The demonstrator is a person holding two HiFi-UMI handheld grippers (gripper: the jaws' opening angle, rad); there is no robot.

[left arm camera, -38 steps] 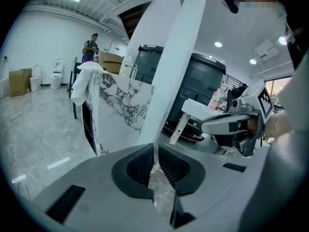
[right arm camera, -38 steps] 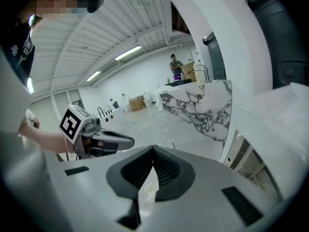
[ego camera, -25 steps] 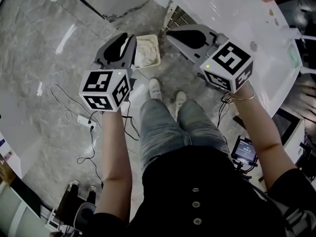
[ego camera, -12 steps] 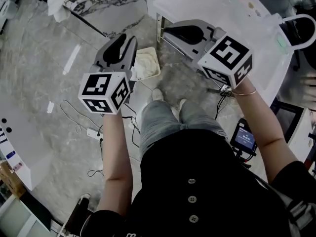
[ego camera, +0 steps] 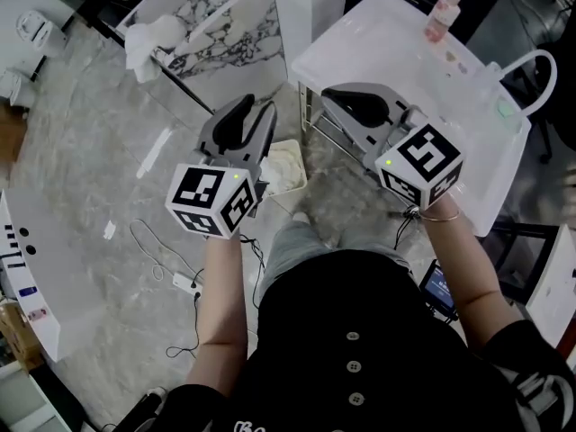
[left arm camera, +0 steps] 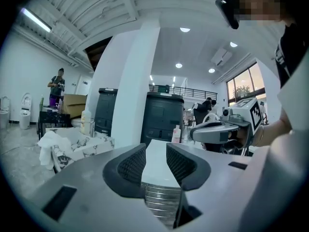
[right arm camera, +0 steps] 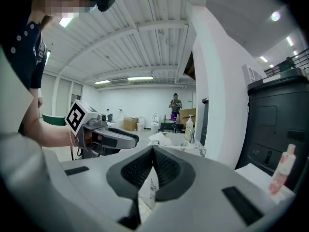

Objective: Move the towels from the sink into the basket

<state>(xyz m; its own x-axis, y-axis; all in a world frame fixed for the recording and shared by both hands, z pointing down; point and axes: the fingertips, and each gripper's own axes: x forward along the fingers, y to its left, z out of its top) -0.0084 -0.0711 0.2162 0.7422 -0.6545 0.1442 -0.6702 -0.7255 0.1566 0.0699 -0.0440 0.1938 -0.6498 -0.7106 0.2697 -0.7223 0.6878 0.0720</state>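
I count two grippers, one basket (ego camera: 302,180) and one towel (ego camera: 283,164) lying in it on the floor, cream, crumpled, no clear long axis. My left gripper (ego camera: 253,108) has just been opening its jaws, nothing between them; my right gripper (ego camera: 331,94), near the sink (ego camera: 486,151), is pressed together, empty

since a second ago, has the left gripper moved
Yes. The left gripper rose: its tip now reaches beyond the basket's far rim. Its jaws have just been opening, nothing between them.
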